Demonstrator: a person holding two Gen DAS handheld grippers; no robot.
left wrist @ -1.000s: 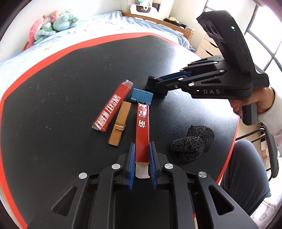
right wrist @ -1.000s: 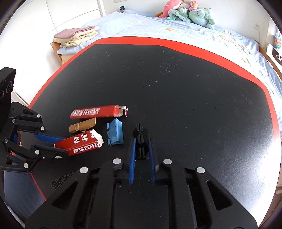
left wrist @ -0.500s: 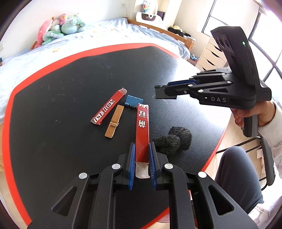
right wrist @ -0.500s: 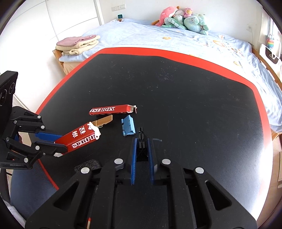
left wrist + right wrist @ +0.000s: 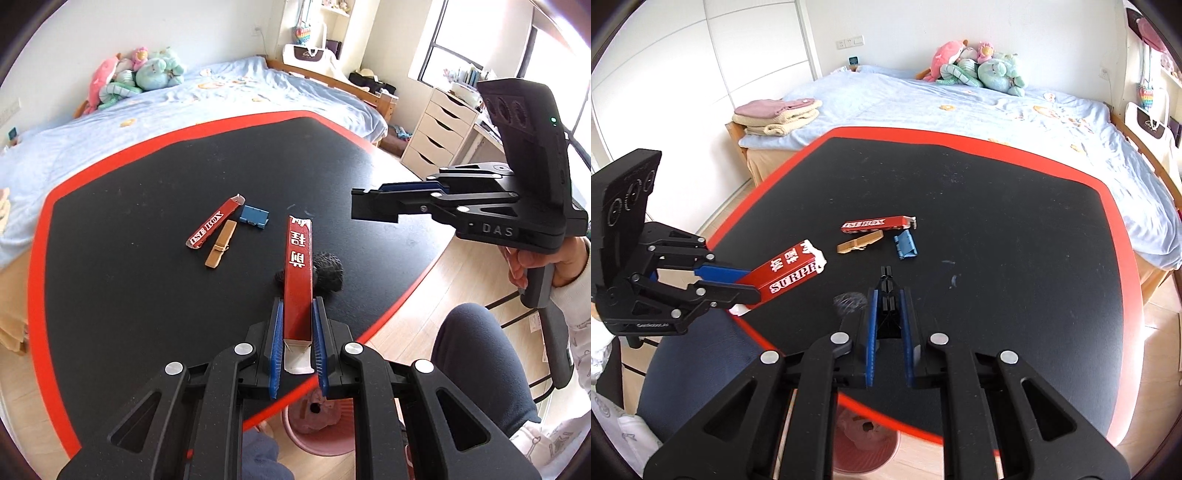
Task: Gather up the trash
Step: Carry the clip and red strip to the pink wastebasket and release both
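My left gripper [image 5: 297, 325] is shut on a long red box with white characters [image 5: 298, 273] and holds it above the table's near edge; the box also shows in the right wrist view [image 5: 790, 271]. My right gripper [image 5: 888, 295] is shut on a small black clip [image 5: 886, 291] and is lifted above the black table [image 5: 997, 229]. A second red box [image 5: 214, 227], a tan wooden clip [image 5: 220, 248] and a blue clip [image 5: 254, 217] lie on the table. A pink trash bin [image 5: 317, 428] stands on the floor below the table's edge, also in the right wrist view [image 5: 864, 446].
A black crumpled sock-like bundle [image 5: 327, 271] lies near the table's edge. The table has a red rim [image 5: 37, 266]. A bed [image 5: 960, 107] with plush toys is behind it. A person's knee [image 5: 476, 354] and a white drawer unit [image 5: 439, 136] are at the right.
Both grippers have risen and pulled back toward the table's near edge, each with its object. The pink bin has come into view below them.
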